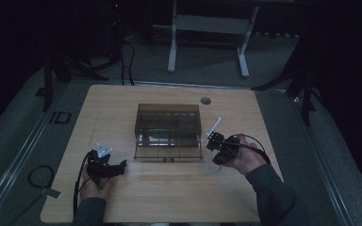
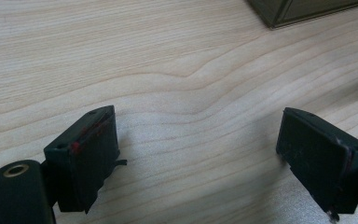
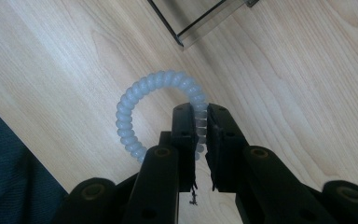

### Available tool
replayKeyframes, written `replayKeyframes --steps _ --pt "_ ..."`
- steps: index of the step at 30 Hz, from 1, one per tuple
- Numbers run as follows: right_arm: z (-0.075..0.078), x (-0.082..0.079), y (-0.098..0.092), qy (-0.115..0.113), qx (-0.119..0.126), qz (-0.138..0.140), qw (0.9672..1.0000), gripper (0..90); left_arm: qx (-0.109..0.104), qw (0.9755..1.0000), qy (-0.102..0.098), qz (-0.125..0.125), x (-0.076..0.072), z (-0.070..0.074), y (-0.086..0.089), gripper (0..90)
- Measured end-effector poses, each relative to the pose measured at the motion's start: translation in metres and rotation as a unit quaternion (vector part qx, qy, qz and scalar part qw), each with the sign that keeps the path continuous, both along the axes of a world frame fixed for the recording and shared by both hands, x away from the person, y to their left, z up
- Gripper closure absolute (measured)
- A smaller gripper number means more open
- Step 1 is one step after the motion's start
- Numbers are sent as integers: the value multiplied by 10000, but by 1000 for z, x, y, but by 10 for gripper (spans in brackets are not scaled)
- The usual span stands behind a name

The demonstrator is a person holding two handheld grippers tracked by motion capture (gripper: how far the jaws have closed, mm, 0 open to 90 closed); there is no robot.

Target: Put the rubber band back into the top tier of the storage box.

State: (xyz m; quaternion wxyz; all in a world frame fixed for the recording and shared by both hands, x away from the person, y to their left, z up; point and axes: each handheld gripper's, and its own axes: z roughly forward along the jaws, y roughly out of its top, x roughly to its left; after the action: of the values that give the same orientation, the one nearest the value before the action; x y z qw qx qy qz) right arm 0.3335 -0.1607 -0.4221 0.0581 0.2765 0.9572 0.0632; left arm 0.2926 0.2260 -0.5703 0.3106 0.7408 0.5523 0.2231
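A pale blue spiral hair tie (image 3: 137, 95) lies on the wooden table; in the high view the hair tie (image 1: 211, 166) sits just in front of the box's right corner. My right gripper (image 3: 200, 116) is shut on the ring's right side, its black pads pinching the coil. In the high view the right gripper (image 1: 219, 149) points down at the table right of a dark see-through box (image 1: 168, 132). My left gripper (image 2: 198, 144) rests low over bare wood with its jaws wide apart and nothing between them; in the high view the left gripper (image 1: 118, 167) is at the front left.
The see-through box's corner (image 2: 279, 14) shows at the top right of the left gripper view. A thin white stick (image 1: 215, 125) lies by the box's right side. A round grommet (image 1: 205, 100) sits at the table's back. Cables and stand legs are on the floor behind.
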Motion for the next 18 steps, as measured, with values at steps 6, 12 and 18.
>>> replayKeyframes --steps 6,12,18 --pt "4 2 3 5 -9 -2 10000 819 1 10000 1 -2 0 0 0 127" --pt "9 3 5 2 -7 35 10000 819 10 10000 -2 -6 0 0 0 127" --pt "15 4 7 -6 10 79 10000 819 10 10000 -1 -5 0 0 0 127"
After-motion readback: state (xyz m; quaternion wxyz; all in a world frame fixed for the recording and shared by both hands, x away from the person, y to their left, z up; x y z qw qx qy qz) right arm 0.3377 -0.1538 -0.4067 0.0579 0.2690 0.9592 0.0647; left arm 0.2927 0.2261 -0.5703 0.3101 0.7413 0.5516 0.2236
